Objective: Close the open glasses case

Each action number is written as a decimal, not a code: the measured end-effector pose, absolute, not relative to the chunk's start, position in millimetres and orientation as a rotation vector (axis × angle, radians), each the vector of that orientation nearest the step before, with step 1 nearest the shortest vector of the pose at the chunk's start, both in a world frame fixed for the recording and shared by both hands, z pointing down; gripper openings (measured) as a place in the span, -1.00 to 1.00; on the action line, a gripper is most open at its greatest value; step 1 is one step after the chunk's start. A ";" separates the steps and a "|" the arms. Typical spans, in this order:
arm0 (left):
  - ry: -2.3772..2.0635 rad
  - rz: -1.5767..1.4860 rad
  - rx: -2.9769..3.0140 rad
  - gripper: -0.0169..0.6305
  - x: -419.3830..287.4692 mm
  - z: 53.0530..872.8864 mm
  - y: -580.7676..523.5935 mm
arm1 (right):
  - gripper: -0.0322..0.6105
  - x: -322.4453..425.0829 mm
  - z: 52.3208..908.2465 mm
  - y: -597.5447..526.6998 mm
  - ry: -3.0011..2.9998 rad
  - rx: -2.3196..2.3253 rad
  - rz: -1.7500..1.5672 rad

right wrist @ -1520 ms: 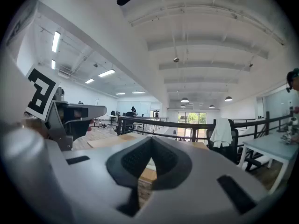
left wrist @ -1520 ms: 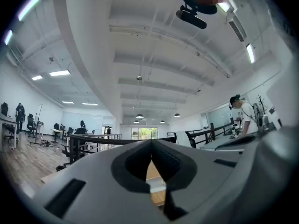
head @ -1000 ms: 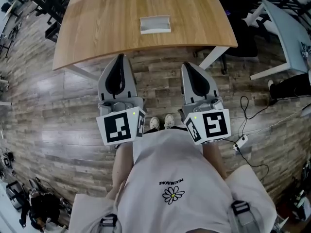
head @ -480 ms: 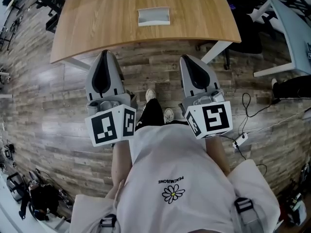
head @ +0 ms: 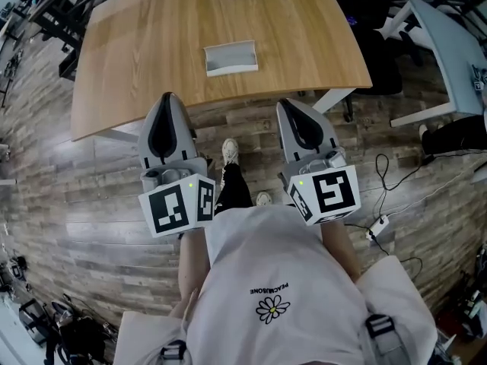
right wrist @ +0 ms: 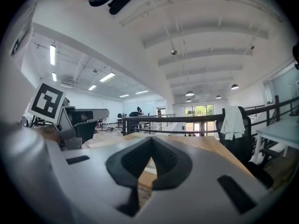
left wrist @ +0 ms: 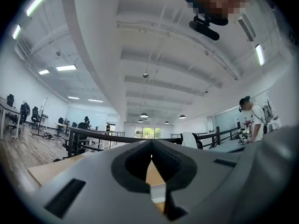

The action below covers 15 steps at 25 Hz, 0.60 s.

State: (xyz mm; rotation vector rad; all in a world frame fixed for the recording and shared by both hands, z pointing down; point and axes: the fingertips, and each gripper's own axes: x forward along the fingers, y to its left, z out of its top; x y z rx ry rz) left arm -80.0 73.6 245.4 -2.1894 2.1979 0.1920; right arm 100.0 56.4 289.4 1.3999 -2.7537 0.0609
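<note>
- Holding left gripper (head: 168, 99) and right gripper (head: 287, 105) level, jaws pressed together, both empty, near the table's (head: 319, 21) edge.
- Lying open at 12 o'clock, well apart: case (head: 230, 58).
- Risking sliding the case away, if pushing its lid unbraced.

An open-plan office: ceiling light strips (left wrist: 65, 67), a white desk (right wrist: 280, 132), an office chair (right wrist: 237, 147), wood-plank floor (head: 76, 204), and a wooden table (head: 152, 44).
</note>
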 end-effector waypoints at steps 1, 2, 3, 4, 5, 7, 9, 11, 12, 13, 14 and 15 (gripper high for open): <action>2.192 0.197 -2.197 -0.90 -83.5 246.3 62.8 | -0.88 97.4 289.4 45.6 -2.745 1.413 0.060; 2.187 0.201 -2.205 -0.90 -87.6 247.6 51.9 | -0.88 94.2 289.2 34.8 -2.738 1.426 0.057; 2.182 0.205 -2.213 -0.90 -92.2 249.0 40.9 | -0.88 90.7 288.8 24.0 -2.731 1.439 0.055; 2.179 0.208 -2.222 -0.90 -97.0 250.6 29.5 | -0.88 86.8 288.2 13.1 -2.724 1.450 0.054; 2.175 0.210 -2.233 -0.90 -102.0 251.7 17.7 | -0.88 82.6 287.2 2.2 -2.717 1.460 0.054; 2.166 0.211 -2.250 -0.90 -113.1 250.8 -5.4 | -0.88 72.8 282.7 -19.1 -2.705 1.477 0.052; 2.147 0.213 -2.262 -0.90 -124.9 245.5 -27.3 | -0.88 61.8 276.2 -40.3 -2.697 1.494 0.041; 2.121 0.218 -2.274 -0.90 -135.9 240.3 -49.3 | -0.88 51.6 271.6 -62.2 -2.687 1.519 0.030; 2.110 0.219 -2.282 -0.90 -141.2 239.0 -59.9 | -0.88 46.7 269.7 -72.8 -2.681 1.532 0.023; 2.099 0.218 -2.291 -0.90 -146.5 238.4 -69.9 | -0.88 41.9 267.8 -82.6 -2.674 1.545 0.017; 2.090 0.216 -2.301 -0.90 -151.7 238.0 -79.8 | -0.88 37.3 265.9 -91.9 -2.669 1.558 0.013; 2.082 0.214 -2.311 -0.90 -156.4 237.4 -89.6 | -0.88 33.2 263.8 -100.6 -2.665 1.570 0.010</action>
